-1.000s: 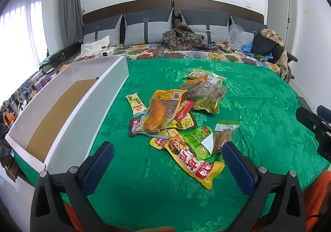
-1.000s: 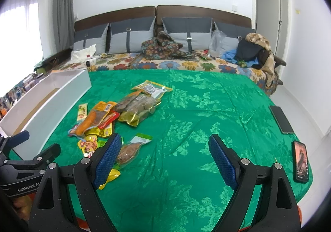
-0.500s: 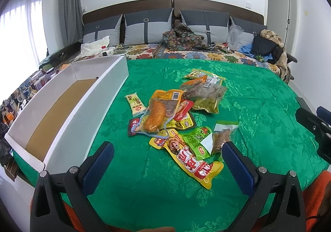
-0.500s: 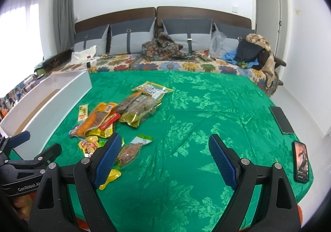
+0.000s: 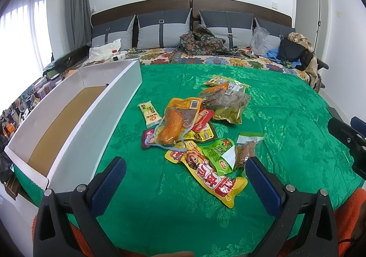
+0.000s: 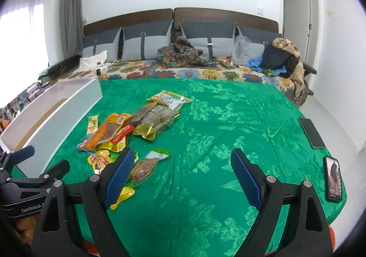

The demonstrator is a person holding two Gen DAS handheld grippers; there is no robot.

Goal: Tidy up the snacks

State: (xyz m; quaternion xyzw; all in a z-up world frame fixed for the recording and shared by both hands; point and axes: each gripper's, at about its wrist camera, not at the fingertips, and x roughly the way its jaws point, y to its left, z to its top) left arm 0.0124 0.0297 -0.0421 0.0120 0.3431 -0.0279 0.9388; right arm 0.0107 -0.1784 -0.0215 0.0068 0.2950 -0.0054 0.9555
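Snacks (image 5: 194, 128) litter green bedspread (image 5: 274, 106) beside white box (image 5: 109, 106) (both claws gape, empty).

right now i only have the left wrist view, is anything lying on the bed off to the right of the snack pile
observer: yes, two phones lie near the right edge of the green cover: a dark phone and, nearer the foot, a lit phone.
operator: is the right gripper holding anything
observer: no, the right gripper is open, with only bare cover between its jaws.
operator: closest snack to it
observer: the brown meat pouch, just left of its left jaw.
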